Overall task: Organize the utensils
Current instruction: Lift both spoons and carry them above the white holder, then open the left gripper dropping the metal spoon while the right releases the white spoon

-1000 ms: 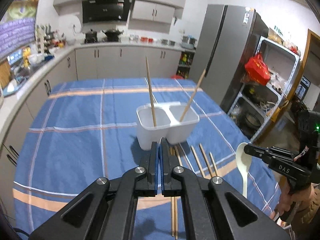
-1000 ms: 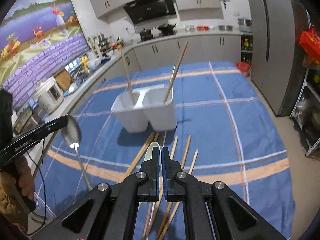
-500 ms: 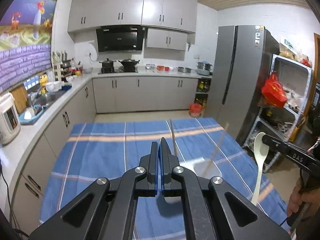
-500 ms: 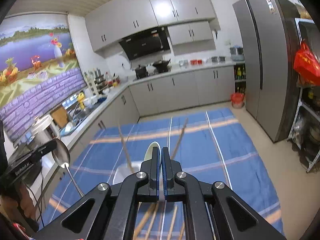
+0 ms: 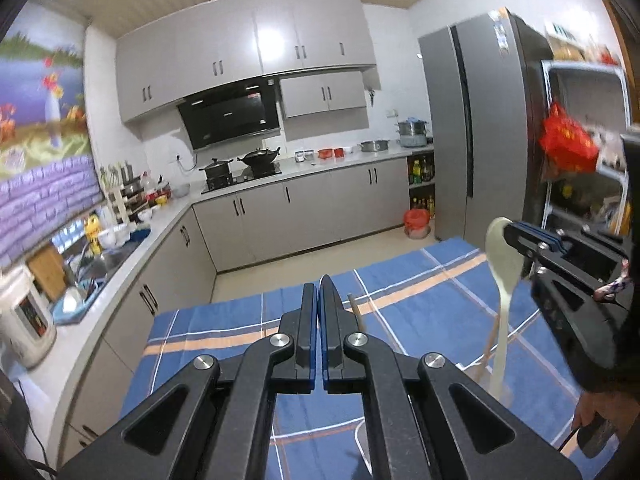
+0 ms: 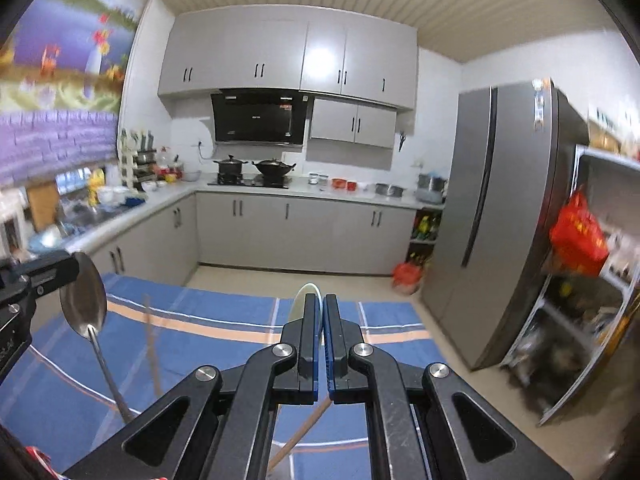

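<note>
My left gripper [image 5: 319,292] is shut on a metal spoon [image 6: 83,305], held bowl up with its handle pointing down; the right wrist view shows this. My right gripper [image 6: 321,312] is shut on a white plastic spoon [image 5: 501,272], also bowl up, its handle hanging down toward the white holder, whose rim [image 5: 362,436] just shows behind the left gripper. Wooden chopsticks [image 6: 153,356] stand up from below, another chopstick [image 5: 357,312] beside my left fingers. Both grippers are raised above the blue checked tablecloth [image 5: 224,332].
Grey kitchen cabinets and a counter [image 5: 320,200] with pots run along the far wall and left side. A tall grey fridge [image 5: 480,136] and a shelf with a red bag [image 5: 566,140] stand at the right.
Both grippers have lifted and tilted upward with their spoons. The holder and loose chopsticks have dropped almost out of view; the kitchen wall now fills the frames.
</note>
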A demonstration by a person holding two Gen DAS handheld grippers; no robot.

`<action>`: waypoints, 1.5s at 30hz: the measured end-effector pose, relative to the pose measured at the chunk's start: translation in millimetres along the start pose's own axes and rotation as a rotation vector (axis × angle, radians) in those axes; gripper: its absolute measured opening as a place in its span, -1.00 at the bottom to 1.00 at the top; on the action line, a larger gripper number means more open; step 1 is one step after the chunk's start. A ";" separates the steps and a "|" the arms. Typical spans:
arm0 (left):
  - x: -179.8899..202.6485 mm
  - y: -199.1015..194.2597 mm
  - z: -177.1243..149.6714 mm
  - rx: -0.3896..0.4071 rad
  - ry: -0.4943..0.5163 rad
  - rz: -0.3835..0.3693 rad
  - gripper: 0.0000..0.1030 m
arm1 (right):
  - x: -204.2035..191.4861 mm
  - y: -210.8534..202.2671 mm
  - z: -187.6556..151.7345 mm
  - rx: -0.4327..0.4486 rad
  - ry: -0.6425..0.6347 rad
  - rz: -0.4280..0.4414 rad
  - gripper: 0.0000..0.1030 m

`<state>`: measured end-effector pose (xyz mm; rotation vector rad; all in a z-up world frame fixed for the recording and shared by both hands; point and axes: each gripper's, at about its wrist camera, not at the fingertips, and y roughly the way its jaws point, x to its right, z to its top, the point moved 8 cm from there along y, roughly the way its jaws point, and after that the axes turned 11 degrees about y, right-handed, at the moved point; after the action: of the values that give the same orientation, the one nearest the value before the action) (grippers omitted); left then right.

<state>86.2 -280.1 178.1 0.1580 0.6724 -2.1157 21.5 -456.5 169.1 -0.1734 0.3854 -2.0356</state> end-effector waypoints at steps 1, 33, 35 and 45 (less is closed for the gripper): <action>4.7 6.3 -3.0 -0.007 0.014 -0.003 -0.98 | -1.8 4.9 -5.2 -0.005 -0.010 -0.004 -0.94; 0.9 -99.6 -66.5 -0.060 -0.204 -0.099 0.23 | 84.5 -98.3 -91.7 -0.264 0.164 0.081 0.37; 18.6 -100.6 -92.9 -0.128 -0.203 -0.130 0.23 | 98.1 -103.2 -124.9 -0.358 0.201 0.086 0.37; 106.8 -54.0 -181.8 -0.402 -0.311 -0.412 -0.12 | 107.2 -111.1 -246.4 -0.690 0.286 0.163 -0.29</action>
<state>-44.4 -237.7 9.1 -0.5626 0.9836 -2.2642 -191.8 -453.7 -28.4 -0.2589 1.2358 -1.6981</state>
